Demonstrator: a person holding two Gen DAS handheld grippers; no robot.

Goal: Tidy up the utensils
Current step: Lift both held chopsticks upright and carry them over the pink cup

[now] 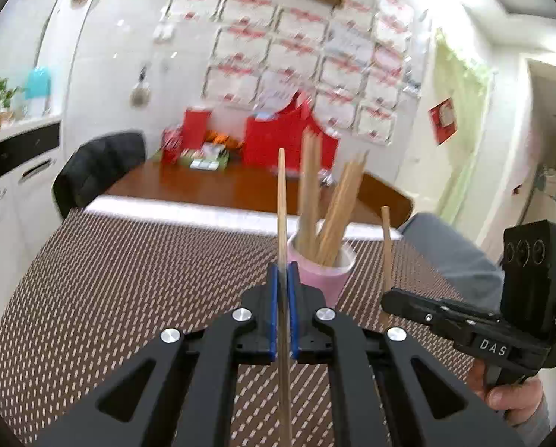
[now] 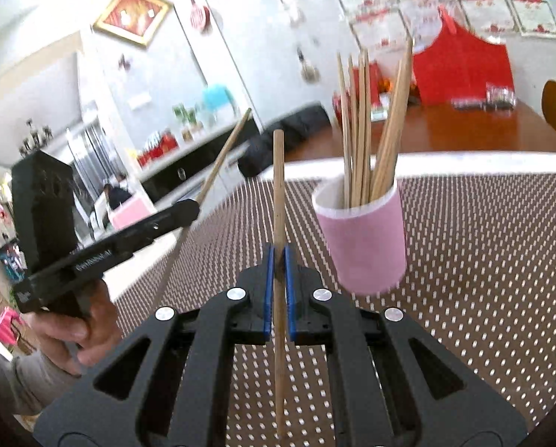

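Observation:
A pink cup (image 1: 324, 273) with a white rim stands on the woven mat and holds several wooden chopsticks (image 1: 330, 208). My left gripper (image 1: 282, 272) is shut on one wooden chopstick (image 1: 281, 201), held upright just left of and in front of the cup. My right gripper (image 2: 278, 257) is shut on another wooden chopstick (image 2: 278, 186), upright, left of the cup (image 2: 363, 238) with its chopsticks (image 2: 363, 130). The right gripper shows in the left wrist view (image 1: 388, 298) with its chopstick (image 1: 387, 246), right of the cup. The left gripper shows in the right wrist view (image 2: 194, 206) with its tilted chopstick (image 2: 222, 156).
A brown woven placemat (image 1: 129, 279) covers the near table. Behind it the wooden table (image 1: 203, 186) carries red boxes and bags (image 1: 289, 138). A black chair (image 1: 99, 164) stands at the left, and a person's grey-clad leg (image 1: 457, 253) is at the right.

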